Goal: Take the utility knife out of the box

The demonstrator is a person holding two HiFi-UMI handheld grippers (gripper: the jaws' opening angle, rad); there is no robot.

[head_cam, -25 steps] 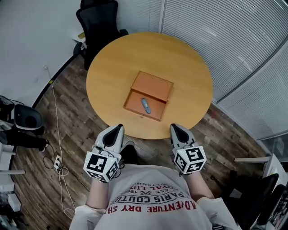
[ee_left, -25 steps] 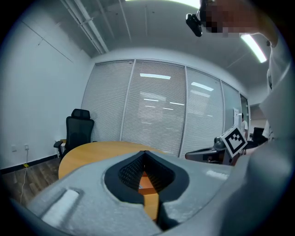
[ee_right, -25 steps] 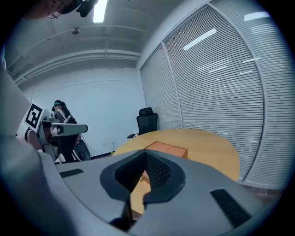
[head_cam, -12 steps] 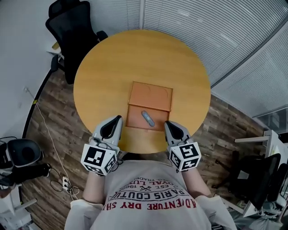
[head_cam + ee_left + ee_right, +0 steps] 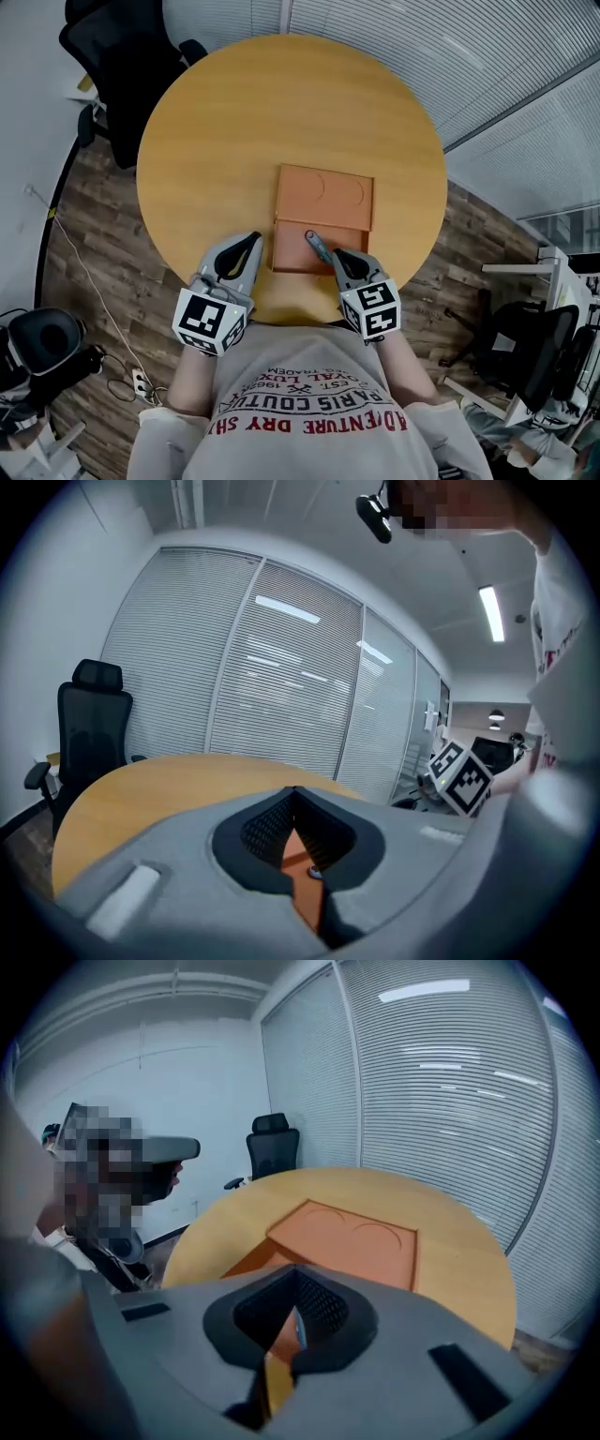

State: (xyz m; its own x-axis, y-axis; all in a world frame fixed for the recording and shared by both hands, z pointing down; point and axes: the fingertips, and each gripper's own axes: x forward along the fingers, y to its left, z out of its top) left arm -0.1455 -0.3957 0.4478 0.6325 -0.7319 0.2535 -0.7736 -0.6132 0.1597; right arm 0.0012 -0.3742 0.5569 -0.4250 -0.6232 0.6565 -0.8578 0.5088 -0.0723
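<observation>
An orange box [image 5: 324, 197] lies on the round wooden table [image 5: 234, 131], its shallow tray [image 5: 289, 251] pulled out toward me. The grey utility knife [image 5: 316, 245] lies slanted in that tray. My right gripper [image 5: 336, 254] is shut and empty, its tip just right of the knife's near end. My left gripper [image 5: 255, 238] is shut and empty at the tray's left edge. In the right gripper view the box [image 5: 347, 1241] lies ahead and a sliver of the knife [image 5: 299, 1329] shows through the jaws. In the left gripper view, orange tray [image 5: 298, 855] shows between the shut jaws.
A black office chair [image 5: 122, 56] stands behind the table at the far left, another [image 5: 534, 356] at the right. Cables and a black device [image 5: 37, 342] lie on the wooden floor at the left. Window blinds [image 5: 487, 47] run along the back.
Both grippers have come forward and down from in front of my chest to over the table's near edge, reaching the box's tray. The right tip now sits beside the knife.
</observation>
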